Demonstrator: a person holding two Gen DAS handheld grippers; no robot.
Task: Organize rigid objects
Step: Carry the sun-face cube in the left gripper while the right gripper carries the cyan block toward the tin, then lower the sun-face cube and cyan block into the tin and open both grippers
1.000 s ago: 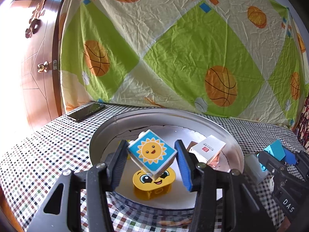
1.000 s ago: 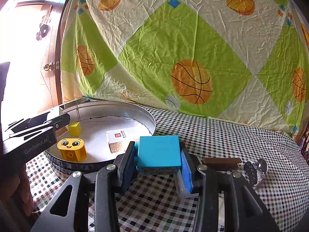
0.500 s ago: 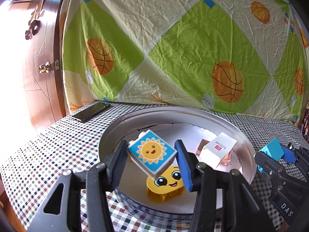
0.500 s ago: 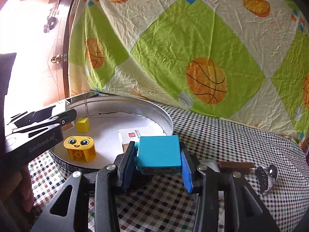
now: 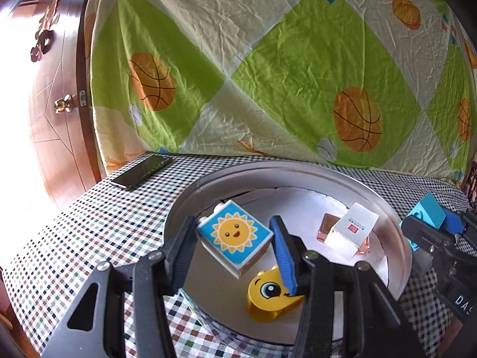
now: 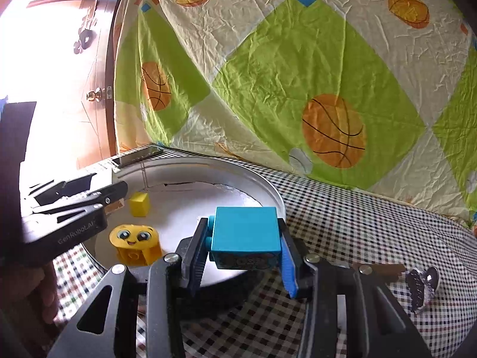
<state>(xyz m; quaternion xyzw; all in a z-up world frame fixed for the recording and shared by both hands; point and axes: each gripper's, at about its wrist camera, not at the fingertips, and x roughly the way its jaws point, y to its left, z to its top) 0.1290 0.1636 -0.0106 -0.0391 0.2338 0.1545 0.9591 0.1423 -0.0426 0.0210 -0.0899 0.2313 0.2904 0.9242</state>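
Blocks filled both grippers over the round metal tray (image 5: 190, 192). Nearest the left wrist camera, the left gripper (image 5: 235, 246) pinched a sun-faced block (image 5: 235, 240), tilted on one corner, its fingers closed against the block's sides above the tray floor. Just beyond and below it, toward 5 o'clock, a yellow smiley block (image 5: 268, 298) sat on the tray floor, partly hidden by the blue finger pad. Farther, at 2 o'clock, a small white box (image 5: 351, 228) lay tilted in the tray.

In the right wrist view, the right gripper (image 6: 244, 249) clamped a plain blue block (image 6: 246, 228) squarely, held above the tray's near rim. At 10 o'clock a yellow cube (image 6: 139, 204) rested farther in the tray. At 3 o'clock a brown bar (image 6: 384, 268) and a shiny trinket (image 6: 423, 286) lay on the checked tablecloth (image 6: 357, 232). Farthest, a phone (image 5: 141, 171) lay near the table's back edge at 11 o'clock, before the basketball-print sheet (image 5: 283, 74).
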